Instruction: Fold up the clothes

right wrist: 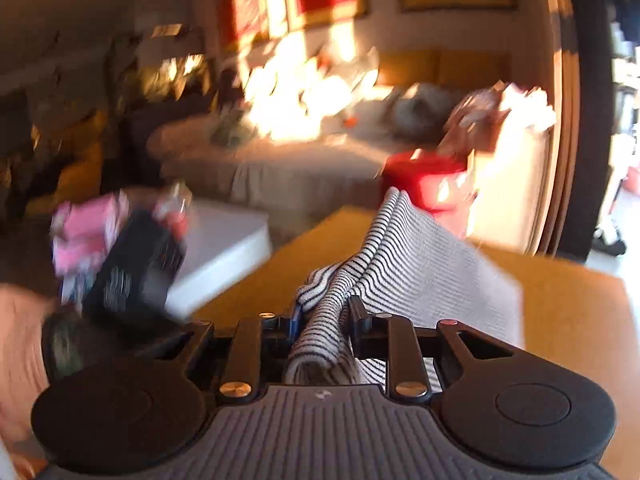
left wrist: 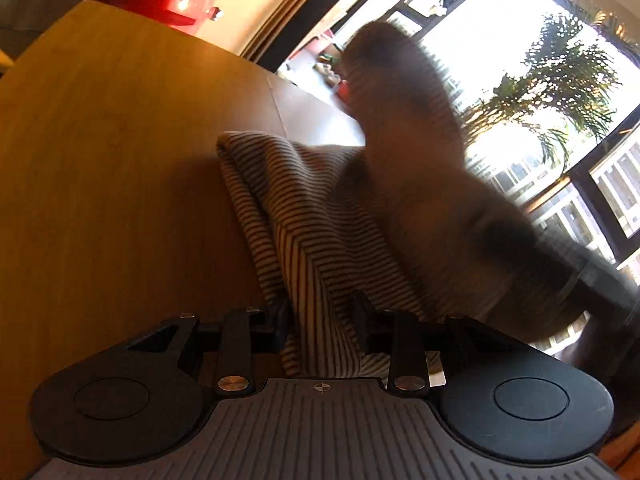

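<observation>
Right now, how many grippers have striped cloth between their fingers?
2. The left gripper is clamped on the striped garment lying on the wooden table. The right gripper has a bunched fold of the same striped fabric between its fingers.

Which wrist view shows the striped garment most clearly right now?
Left wrist: the striped garment lies sharp, folds and stripes readable, though a blurred part rises behind. Right wrist shows the same garment bunched and motion-blurred.
</observation>
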